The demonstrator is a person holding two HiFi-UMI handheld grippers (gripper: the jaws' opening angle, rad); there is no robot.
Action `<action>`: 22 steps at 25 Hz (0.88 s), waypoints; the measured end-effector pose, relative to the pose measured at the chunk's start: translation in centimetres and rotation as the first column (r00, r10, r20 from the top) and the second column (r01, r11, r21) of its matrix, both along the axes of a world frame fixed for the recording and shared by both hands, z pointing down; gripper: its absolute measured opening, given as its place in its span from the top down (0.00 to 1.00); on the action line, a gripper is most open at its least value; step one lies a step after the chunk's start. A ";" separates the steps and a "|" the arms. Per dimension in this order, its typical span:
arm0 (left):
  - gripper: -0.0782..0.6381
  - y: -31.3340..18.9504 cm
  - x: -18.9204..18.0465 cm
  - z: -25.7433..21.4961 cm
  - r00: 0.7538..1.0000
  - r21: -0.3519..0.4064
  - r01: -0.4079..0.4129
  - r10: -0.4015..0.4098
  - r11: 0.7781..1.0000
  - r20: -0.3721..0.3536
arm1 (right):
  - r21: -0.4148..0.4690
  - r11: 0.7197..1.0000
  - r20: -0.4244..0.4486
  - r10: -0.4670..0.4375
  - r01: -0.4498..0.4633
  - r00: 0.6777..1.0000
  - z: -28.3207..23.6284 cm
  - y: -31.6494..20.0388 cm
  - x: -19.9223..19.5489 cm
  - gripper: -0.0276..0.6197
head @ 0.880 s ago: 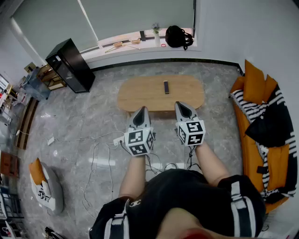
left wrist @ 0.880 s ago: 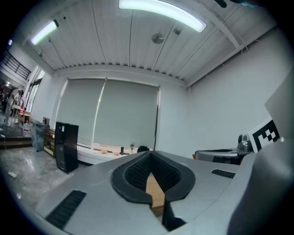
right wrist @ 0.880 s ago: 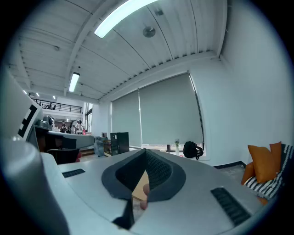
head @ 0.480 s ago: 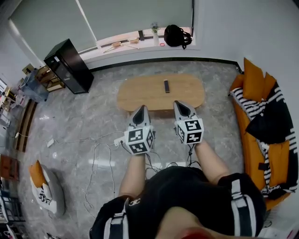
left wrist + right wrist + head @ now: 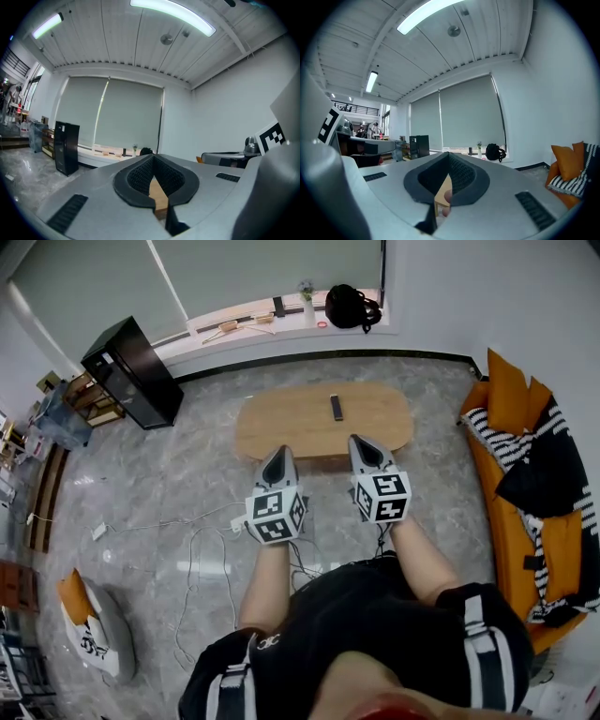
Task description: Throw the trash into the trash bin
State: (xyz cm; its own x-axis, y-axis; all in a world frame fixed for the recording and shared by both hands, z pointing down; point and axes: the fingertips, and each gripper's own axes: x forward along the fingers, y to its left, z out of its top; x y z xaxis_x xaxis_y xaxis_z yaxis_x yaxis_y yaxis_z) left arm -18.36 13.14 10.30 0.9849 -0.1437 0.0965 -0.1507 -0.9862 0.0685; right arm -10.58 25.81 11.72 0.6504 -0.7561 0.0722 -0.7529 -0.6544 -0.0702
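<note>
A low oval wooden table (image 5: pixel 281 427) stands on the grey floor ahead of me, with a small dark oblong object (image 5: pixel 336 408) lying on it. My left gripper (image 5: pixel 278 456) and right gripper (image 5: pixel 362 442) are held side by side at the table's near edge, pointing level toward it. Both are shut with nothing between the jaws. In the left gripper view the left gripper (image 5: pixel 153 157) shows only table wood through the slit behind its tips, as does the right gripper (image 5: pixel 448 155) in its view. A tall black box (image 5: pixel 131 371) stands at the far left by the window.
An orange sofa (image 5: pixel 514 521) with a striped throw lines the right wall. A black bag (image 5: pixel 352 307) sits on the window sill. Cables (image 5: pixel 202 549) and a power strip lie on the floor near my feet. An orange-and-white cushion seat (image 5: pixel 94 629) lies at lower left.
Both grippers stay shut and side by side near the table edge. The head view has shifted only slightly.
</note>
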 end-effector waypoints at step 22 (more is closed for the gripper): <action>0.88 -8.7 12.8 2.0 0.997 0.013 0.072 -0.073 0.997 0.026 | -0.004 1.000 0.002 0.017 -0.017 1.000 2.0 -6.2 16.5 0.95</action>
